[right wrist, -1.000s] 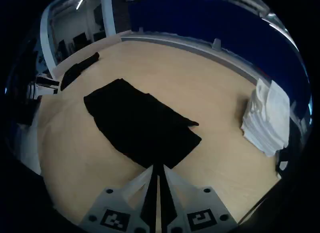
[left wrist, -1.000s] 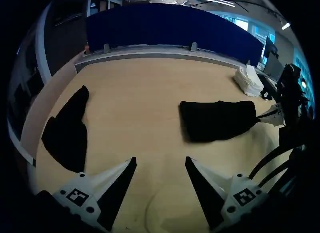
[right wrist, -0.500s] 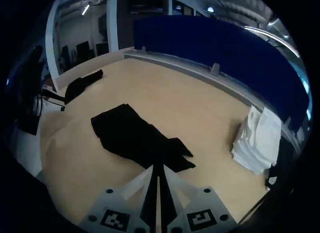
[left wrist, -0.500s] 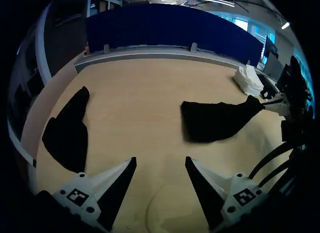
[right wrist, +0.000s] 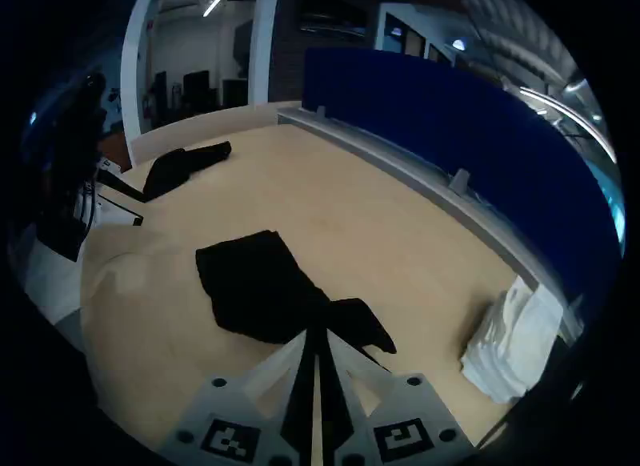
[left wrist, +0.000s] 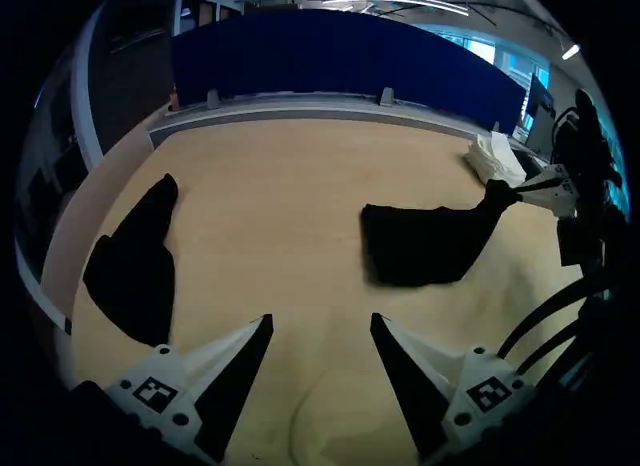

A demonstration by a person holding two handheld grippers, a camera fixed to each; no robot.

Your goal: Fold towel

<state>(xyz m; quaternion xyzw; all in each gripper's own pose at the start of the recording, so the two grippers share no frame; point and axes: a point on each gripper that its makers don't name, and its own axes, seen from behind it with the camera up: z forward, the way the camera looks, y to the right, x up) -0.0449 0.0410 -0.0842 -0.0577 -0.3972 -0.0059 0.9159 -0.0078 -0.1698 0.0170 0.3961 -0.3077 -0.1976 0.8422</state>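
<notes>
A black towel (left wrist: 424, 243) lies on the wooden table (left wrist: 288, 178), its right corner lifted off the surface. My right gripper (left wrist: 518, 194) is shut on that raised corner; in the right gripper view the black towel (right wrist: 260, 290) stretches away from my right gripper (right wrist: 314, 338), whose fingers pinch the cloth. My left gripper (left wrist: 320, 326) hovers open over the near table edge, with nothing between its fingers and well short of the towel.
A second black cloth (left wrist: 132, 262) lies at the table's left side, also seen as a dark cloth (right wrist: 188, 163) far off. A stack of white towels (left wrist: 496, 158) (right wrist: 512, 342) sits near the right edge. A blue partition (left wrist: 336, 54) runs along the table's back.
My right gripper has risen and drawn the towel's corner up and inward, so the flat towel now peaks at that end. The left gripper has not moved.
</notes>
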